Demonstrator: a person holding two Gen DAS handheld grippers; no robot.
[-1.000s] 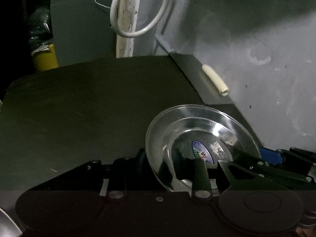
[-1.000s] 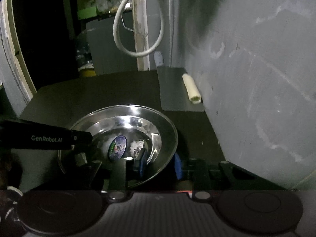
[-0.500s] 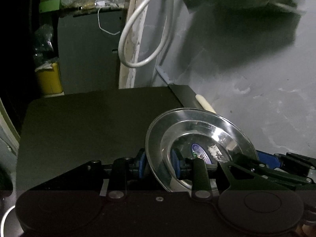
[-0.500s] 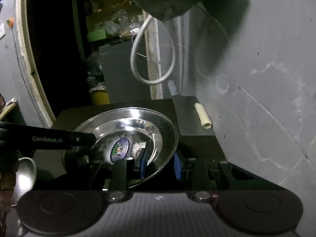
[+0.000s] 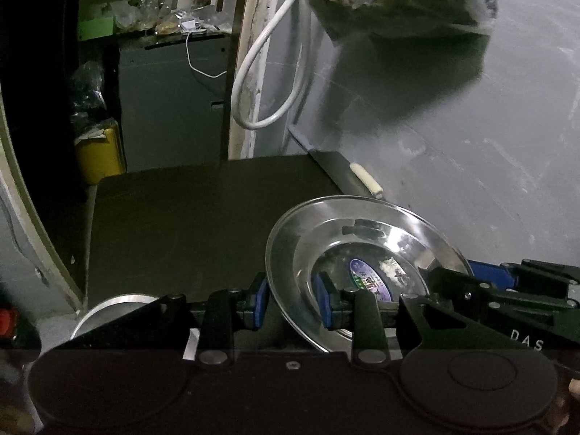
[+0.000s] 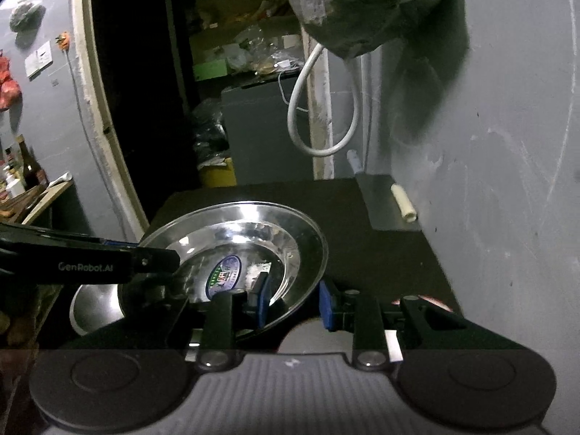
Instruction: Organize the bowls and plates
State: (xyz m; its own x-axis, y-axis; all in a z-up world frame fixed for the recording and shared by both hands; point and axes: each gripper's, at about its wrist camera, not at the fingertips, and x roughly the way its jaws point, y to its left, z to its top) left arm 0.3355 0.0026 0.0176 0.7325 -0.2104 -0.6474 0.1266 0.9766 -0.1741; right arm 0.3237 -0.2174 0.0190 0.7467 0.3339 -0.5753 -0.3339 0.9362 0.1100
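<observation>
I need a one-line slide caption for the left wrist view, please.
Left gripper and right gripper straddle opposite rims of a steel plate above the dark table.
</observation>
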